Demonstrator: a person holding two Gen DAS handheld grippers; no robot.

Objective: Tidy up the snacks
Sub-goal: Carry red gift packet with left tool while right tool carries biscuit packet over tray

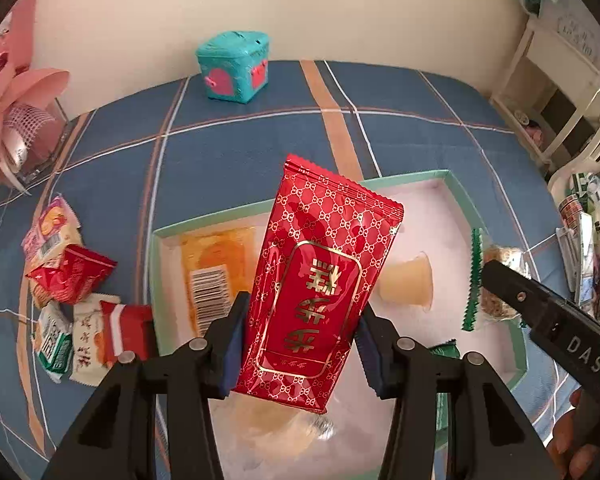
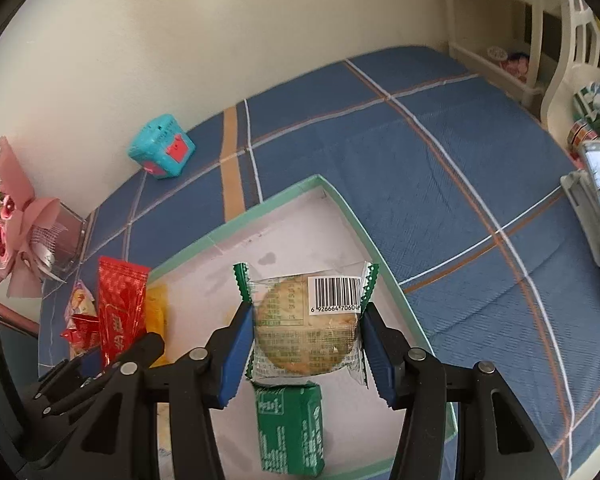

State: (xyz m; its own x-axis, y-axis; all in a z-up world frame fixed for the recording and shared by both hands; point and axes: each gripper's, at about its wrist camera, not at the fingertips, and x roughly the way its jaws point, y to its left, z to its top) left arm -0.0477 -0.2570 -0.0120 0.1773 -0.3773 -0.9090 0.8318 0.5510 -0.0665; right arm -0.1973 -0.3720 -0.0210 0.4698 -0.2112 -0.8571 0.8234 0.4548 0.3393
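While both sets of fingers are loaded, the step in hand reads as setting two snacks into the box.

Left gripper point(image 1: 300, 354): fingers clamped on the lower sides of a red packet point(image 1: 320, 280) with gold lettering, held upright above the box point(image 1: 496, 220).

Right gripper point(image 2: 306, 354): fingers clamped on the two side edges of a clear-wrapped biscuit point(image 2: 304, 320) with green crimped ends and a barcode label, held flat over the box's pale floor.

Box, shallow, green-rimmed, on a bed with a blue checked cover point(image 1: 240, 140). Contents: an orange packet point(image 1: 216, 268) by the left wall, a small jelly cup point(image 1: 410, 280) near the middle, a green packet point(image 2: 290, 426) at the near edge, directly below the biscuit.

Off the box's left edge, on the cover: a loose pile of snacks point(image 1: 68, 280), red, white and green wrappers, not yet sorted.

Far edge of the bed, by the wall: a teal toy box point(image 1: 234, 66). Far left corner: a pink bouquet point(image 1: 8, 112).

Handling note, as judgement: lower each item onto bare floor of the box, the biscuit beyond the green packet, the red packet between the orange packet and the cup. Lay the red packet flat before letting go, or it may tip onto the cup. Keep the two grippers from crossing.
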